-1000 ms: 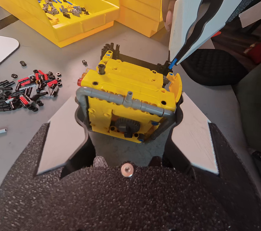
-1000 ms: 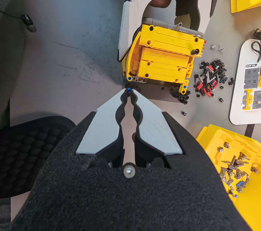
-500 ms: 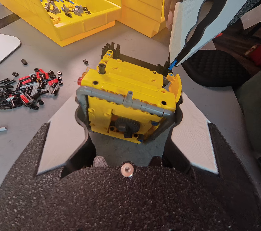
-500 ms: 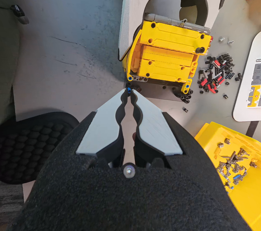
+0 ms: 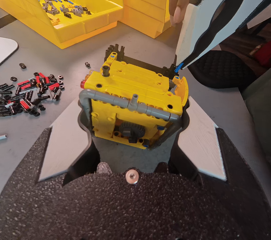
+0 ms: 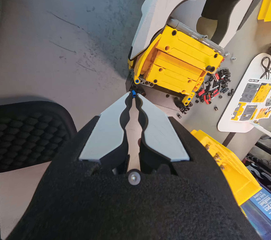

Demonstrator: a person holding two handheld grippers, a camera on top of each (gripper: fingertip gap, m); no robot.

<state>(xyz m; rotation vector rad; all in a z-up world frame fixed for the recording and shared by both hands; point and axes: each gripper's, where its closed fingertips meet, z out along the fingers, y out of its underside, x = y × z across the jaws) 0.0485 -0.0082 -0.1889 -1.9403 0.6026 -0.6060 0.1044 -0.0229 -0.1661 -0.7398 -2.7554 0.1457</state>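
Note:
My left gripper (image 5: 134,101) is shut on a yellow brick-built model (image 5: 132,86) with a grey pipe frame and a black gear on its near face. The model stands on the grey table (image 5: 212,108). My right gripper (image 6: 133,95) is shut on a small blue pin (image 6: 133,95). It holds the pin's tip against the black connectors at the corner of the model's black base (image 6: 136,88). In the left wrist view the right gripper (image 5: 180,67) comes down from the upper right, with the blue pin (image 5: 178,68) at the model's far right corner. The model (image 6: 183,57) and a left finger (image 6: 148,27) show in the right wrist view.
Yellow bins (image 5: 88,25) with small loose parts stand behind the model. A pile of black and red pins (image 5: 29,93) lies to its left. A white instruction card (image 6: 242,101) lies beyond it. A black mesh chair seat (image 6: 29,130) is beside the table edge. A hand (image 5: 177,5) shows. The white instruction card (image 6: 242,101) is closer to my left gripper, around 20 cm from its tips; the right tips are 35 cm off.
The right wrist view has turned and drawn nearer the model's corner, with the blue pin still at the black connectors. The left gripper still grips the model, which has shifted only slightly.

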